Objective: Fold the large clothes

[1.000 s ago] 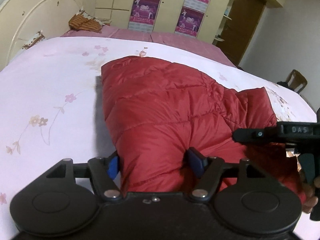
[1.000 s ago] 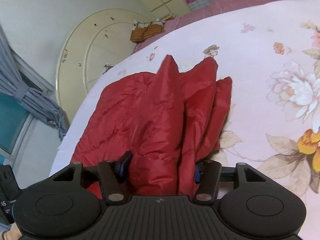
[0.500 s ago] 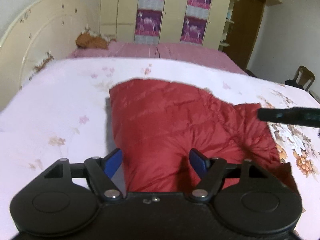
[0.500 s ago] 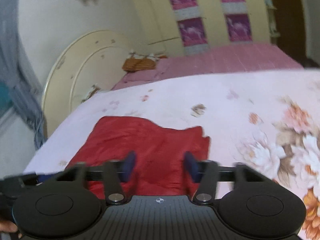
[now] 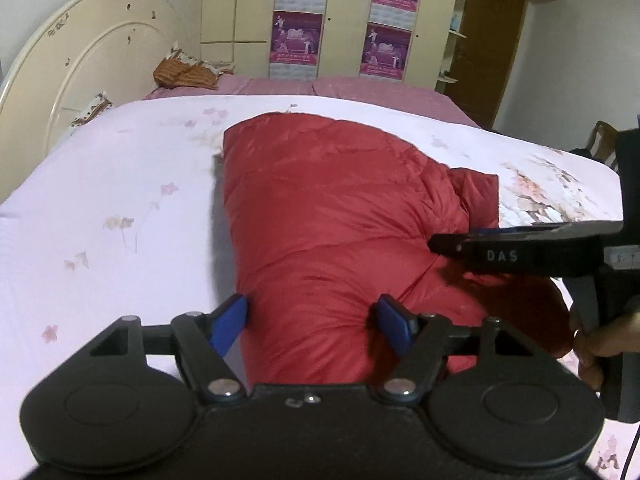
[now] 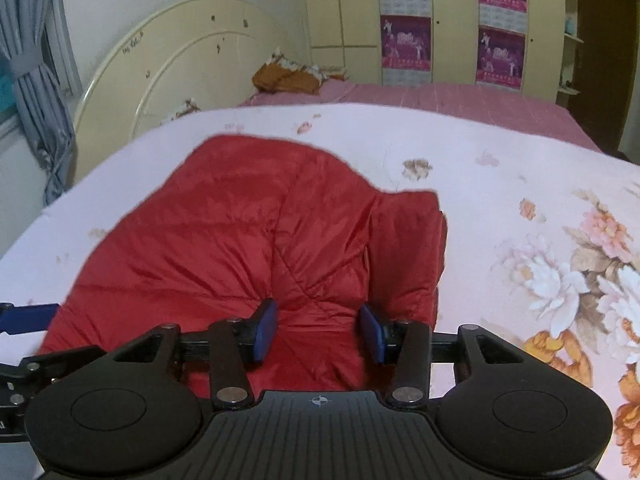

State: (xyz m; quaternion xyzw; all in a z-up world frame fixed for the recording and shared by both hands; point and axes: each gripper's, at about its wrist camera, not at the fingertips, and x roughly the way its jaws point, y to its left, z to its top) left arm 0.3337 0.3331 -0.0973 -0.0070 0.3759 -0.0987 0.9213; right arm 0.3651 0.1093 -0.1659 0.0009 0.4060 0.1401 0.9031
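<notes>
- A red quilted jacket [image 5: 340,216] lies bunched on a bed's pale floral bedspread [image 5: 120,200], below the cream headboard [image 5: 80,52].
- The left gripper [image 5: 312,320] pinches the jacket's near edge, padding bulging between wide-set blue pads.
- The right gripper [image 6: 318,330], just right of the left one, clamps another fold of the near edge, its pads closer together.

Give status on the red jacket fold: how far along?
Done: the red puffer jacket lies doubled into a thick bundle on the floral bedspread. In hand: left tool and right tool each pinch its near edge. Left: one flap sticks out at the side; tuck, flatten, release.
</notes>
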